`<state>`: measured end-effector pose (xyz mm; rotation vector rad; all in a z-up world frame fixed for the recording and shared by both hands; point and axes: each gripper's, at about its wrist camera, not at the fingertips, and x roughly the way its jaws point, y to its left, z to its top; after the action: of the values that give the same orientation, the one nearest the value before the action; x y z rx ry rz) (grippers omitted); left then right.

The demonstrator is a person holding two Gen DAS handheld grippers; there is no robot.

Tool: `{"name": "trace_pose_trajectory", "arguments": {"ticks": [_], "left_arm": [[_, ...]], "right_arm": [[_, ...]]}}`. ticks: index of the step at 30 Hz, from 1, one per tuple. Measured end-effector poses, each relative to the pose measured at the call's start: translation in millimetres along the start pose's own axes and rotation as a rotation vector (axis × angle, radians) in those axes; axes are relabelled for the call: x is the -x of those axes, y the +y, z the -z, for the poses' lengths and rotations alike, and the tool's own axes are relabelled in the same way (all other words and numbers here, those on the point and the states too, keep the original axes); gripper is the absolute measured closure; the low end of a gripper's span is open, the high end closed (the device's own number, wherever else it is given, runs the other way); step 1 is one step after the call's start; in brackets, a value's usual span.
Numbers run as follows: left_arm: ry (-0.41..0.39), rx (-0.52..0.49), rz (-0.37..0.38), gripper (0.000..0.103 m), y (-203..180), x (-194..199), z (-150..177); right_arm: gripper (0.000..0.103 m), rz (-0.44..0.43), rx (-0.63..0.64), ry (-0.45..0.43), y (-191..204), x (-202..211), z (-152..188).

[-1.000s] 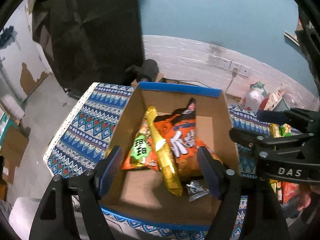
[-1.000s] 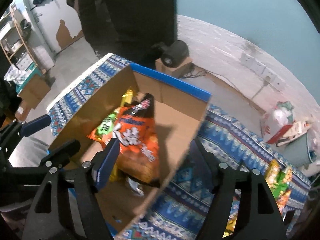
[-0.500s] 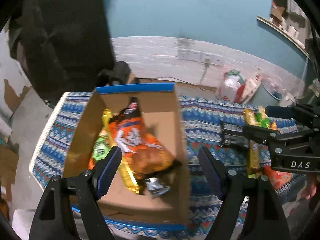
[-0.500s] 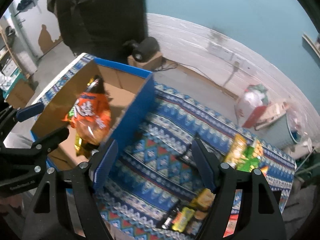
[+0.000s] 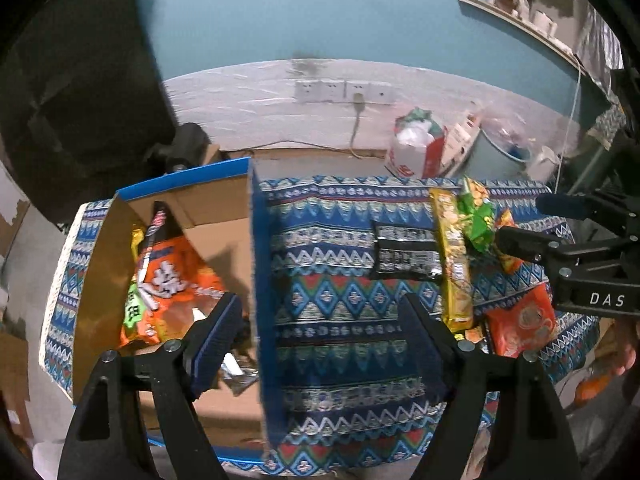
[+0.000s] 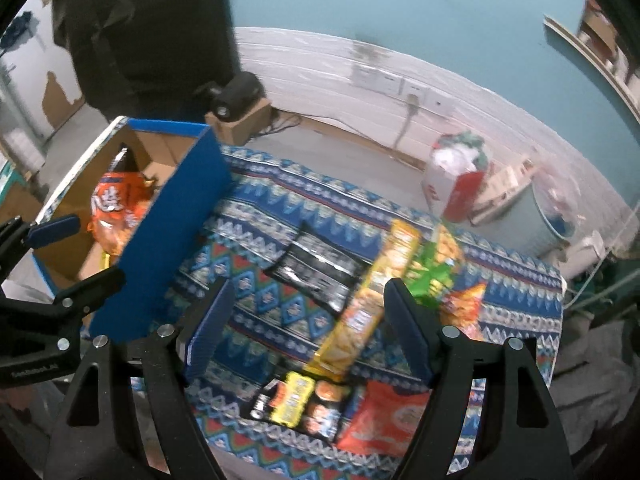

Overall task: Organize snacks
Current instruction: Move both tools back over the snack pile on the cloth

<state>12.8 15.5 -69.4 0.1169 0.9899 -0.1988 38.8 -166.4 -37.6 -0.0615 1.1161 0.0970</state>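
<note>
Woven patterned cloth (image 6: 288,312), matt and slightly rough, beneath everything. On it, left of the loose packets, corrugated cardboard box (image 5: 224,248): raw brown paper inside, smooth blue print outside. Glossy crinkled plastic film on the orange snack bag (image 5: 168,280) inside that box; shiny foil on the long yellow packet (image 6: 372,300) and black packet (image 6: 316,268) right of the box.

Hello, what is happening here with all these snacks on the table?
A person is sorting snacks with a handheld tool in each hand. The cardboard box already holds an orange chip bag and a few other packets. The left tool is opening and holds nothing; the right tool is open and empty above the loose snacks, near a long yellow packet and a black packet on the patterned cloth.
</note>
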Motion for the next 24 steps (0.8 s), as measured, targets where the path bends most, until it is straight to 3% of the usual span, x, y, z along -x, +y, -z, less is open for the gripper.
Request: {"name": "trace_pose_trajectory", "arguments": {"ticks": [12,18,24], "left_arm": [[0.077,-0.036,0.045,0.015,-43.6,-29.6,-10.0],[0.104,-0.085,0.017,0.015,-58.8,-47.8,-18.5],[0.149,-0.074,0.062,0.015,-68.2,-64.5,-36.3]], "right_arm": [[0.026,0.054,-0.083,0.032,-58.8,-2.5,26.8],[0.026,0.085,-0.101,0.060,-85.1,-10.9,35.1],[0.026,0.096,-0.110,0.114,-108.6,-27.4,36.0]]}}
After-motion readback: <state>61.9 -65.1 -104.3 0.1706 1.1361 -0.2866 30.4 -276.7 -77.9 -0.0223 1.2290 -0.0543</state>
